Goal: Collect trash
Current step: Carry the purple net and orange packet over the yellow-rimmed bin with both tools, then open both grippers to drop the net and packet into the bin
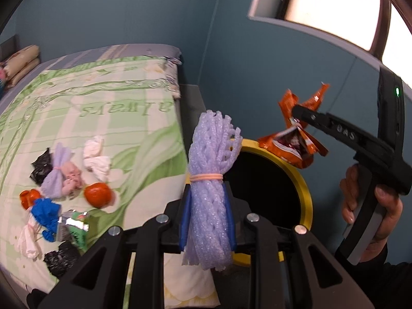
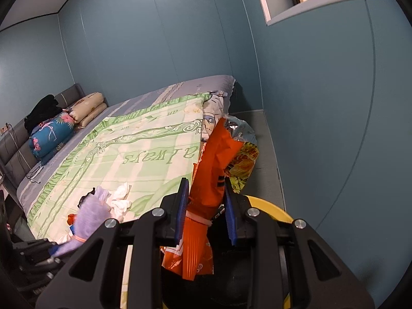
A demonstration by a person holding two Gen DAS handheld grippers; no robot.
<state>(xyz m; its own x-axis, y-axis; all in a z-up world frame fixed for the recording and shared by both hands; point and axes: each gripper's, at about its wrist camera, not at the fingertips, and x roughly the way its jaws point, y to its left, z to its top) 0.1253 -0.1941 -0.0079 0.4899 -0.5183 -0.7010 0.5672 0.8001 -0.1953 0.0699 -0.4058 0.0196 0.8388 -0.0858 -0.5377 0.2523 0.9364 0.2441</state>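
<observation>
My left gripper is shut on a lilac foam net bundle tied with a pink rubber band. It holds the bundle upright at the near left rim of a yellow-rimmed bin with a black inside. My right gripper is shut on a crumpled orange snack wrapper, which hangs over the bin's far rim. In the right wrist view the wrapper sits between the blue pads of the right gripper, above the bin. The foam net shows at lower left.
Several pieces of trash lie on the green quilt of the bed: white tissue, an orange peel, blue paper, black bags, a green wrapper. Pillows sit at the headboard. A blue wall stands close behind the bin.
</observation>
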